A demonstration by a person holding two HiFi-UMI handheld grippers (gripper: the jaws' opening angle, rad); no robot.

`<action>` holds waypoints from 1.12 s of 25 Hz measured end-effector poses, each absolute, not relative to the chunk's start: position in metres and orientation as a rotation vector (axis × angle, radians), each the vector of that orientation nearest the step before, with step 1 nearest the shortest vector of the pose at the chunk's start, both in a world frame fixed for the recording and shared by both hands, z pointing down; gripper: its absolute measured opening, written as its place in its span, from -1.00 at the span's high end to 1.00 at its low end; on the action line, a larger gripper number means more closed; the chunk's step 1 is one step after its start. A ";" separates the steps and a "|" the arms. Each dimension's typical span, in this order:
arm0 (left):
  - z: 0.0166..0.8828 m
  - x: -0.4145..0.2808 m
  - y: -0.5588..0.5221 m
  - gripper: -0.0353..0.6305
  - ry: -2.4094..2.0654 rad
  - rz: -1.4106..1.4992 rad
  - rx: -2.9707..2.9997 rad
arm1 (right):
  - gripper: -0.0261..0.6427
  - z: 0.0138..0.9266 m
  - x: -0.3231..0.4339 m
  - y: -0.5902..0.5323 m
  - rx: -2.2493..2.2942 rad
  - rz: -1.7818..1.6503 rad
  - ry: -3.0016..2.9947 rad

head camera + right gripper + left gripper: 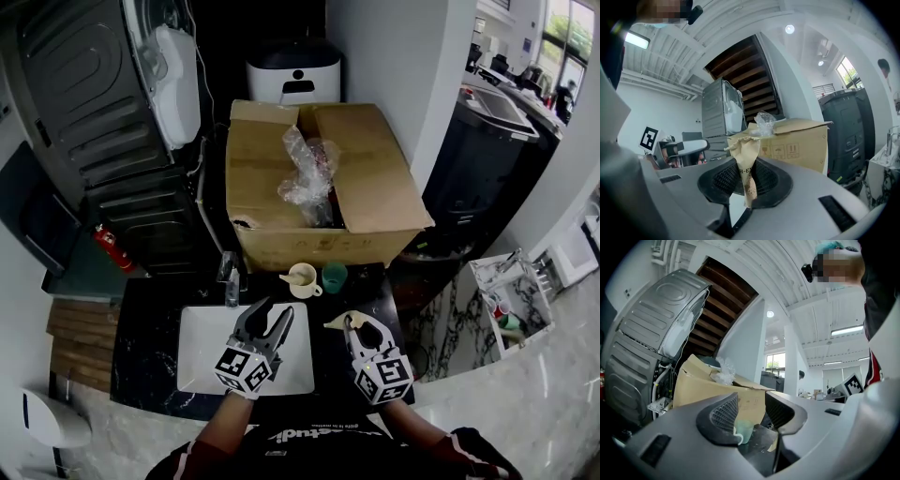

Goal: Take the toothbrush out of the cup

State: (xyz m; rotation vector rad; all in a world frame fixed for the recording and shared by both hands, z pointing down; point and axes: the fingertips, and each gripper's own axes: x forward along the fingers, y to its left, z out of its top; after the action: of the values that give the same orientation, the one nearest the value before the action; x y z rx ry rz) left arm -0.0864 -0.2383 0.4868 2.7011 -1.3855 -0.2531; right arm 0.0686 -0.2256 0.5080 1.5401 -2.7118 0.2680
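Steep downward look at a dark marbled counter (150, 328) with a white basin (202, 366) set in its left half. At the counter's far edge, middle of the frame, a cream mug (302, 281) with a pale stick leaning out over its left rim, apparently the toothbrush (284, 277), too small to be sure. Just right of the mug, a green cup (335, 276). Behind both, a large open cardboard box (375, 187) with crumpled clear plastic (305, 169) inside.

Lower centre, over the basin, the left gripper (274, 314), pointing toward the mug but short of it; jaws wide apart in its own view (750, 413), nothing between the pads, the green cup (744, 430) showing through the gap.

To its right, the right gripper (359, 326), jaws pinched narrowly on a tan printed paper packet (745, 164) standing upright between the pads (745, 180).
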 end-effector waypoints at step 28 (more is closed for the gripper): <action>0.603 -0.077 -0.351 0.30 -1.502 0.073 2.594 | 0.66 0.510 0.089 -0.216 1.594 0.276 -2.673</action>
State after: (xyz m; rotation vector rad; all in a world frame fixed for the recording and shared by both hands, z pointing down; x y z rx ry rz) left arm -0.0772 -0.3509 0.6026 2.5943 -1.5025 0.0726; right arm 0.0887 -0.2160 0.5100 1.5939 -2.6733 0.2763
